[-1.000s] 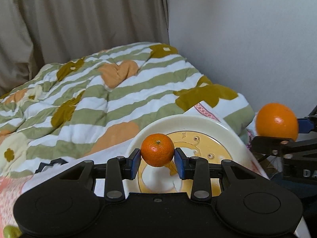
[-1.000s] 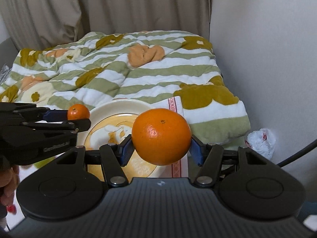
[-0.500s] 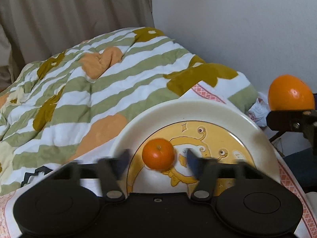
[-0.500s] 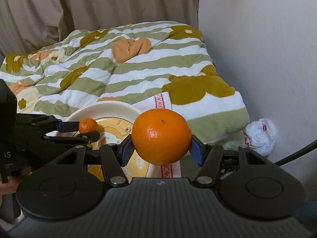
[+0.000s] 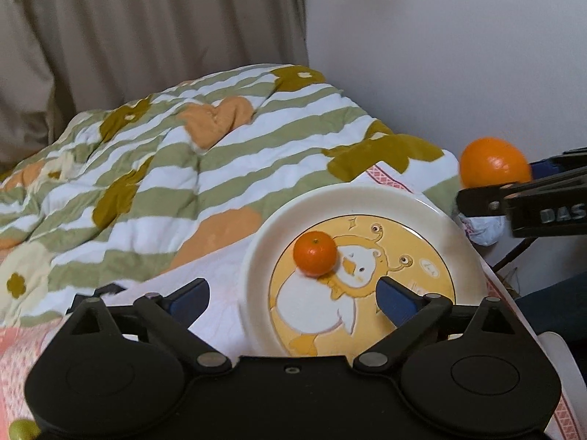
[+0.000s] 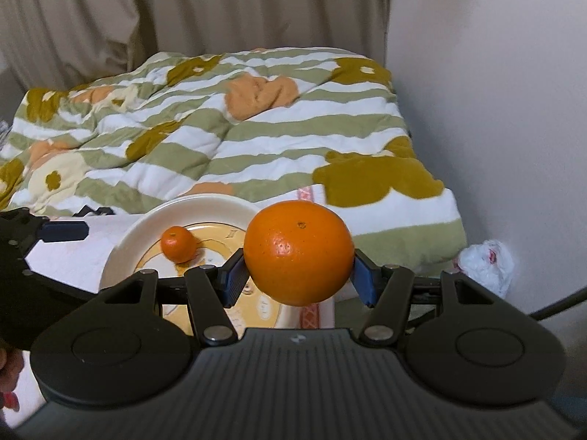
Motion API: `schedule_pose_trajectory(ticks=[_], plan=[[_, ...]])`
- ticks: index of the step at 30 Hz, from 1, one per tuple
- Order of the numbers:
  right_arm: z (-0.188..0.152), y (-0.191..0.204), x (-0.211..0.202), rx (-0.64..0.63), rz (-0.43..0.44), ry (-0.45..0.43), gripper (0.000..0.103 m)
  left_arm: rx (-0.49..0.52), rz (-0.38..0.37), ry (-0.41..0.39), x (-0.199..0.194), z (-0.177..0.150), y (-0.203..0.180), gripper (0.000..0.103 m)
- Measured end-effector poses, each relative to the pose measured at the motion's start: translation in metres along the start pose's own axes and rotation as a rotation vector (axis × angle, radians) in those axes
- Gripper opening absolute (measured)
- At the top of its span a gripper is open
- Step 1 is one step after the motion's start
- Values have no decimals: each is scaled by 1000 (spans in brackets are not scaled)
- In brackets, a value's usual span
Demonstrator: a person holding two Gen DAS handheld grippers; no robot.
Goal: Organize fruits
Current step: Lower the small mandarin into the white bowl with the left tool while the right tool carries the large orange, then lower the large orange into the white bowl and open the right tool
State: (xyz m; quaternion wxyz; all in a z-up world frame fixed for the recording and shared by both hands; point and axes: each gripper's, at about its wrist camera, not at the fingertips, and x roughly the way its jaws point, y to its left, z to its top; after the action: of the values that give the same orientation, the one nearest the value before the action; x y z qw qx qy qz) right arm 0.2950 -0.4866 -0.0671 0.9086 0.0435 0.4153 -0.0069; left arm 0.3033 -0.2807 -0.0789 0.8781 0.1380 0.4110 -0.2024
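Now that my left hand-held gripper (image 5: 291, 295) has spread and dropped the mandarin (image 5: 314, 253) onto the plate (image 5: 361, 198), my right hand-held gripper (image 6: 298, 277), pinching the orange (image 6: 298, 252), goes next.

Beige curtain (image 6: 154, 11) hangs behind the bed. Striped green-and-white quilt (image 6: 234, 135) with heart and flower patches covers it. Plain white wall (image 6: 495, 91) at right; crumpled white bag (image 6: 484, 264) beside it.

A: The plate (image 5: 367, 198) looks glossy, glazed ceramic perhaps. The quilt (image 5: 205, 168) is soft, matt, crumpled cloth.

B: The large orange (image 6: 298, 252) has dimpled, shiny peel; the left gripper (image 5: 292, 297) is matt black plastic.
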Motion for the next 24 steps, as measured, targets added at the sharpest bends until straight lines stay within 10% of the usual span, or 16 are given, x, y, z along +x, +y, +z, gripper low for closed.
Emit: schedule_pose_trajectory(ticks=[24], plan=[[-8,62,83,-233,82,67,78,-159,79,1,-37,-30,37,99]])
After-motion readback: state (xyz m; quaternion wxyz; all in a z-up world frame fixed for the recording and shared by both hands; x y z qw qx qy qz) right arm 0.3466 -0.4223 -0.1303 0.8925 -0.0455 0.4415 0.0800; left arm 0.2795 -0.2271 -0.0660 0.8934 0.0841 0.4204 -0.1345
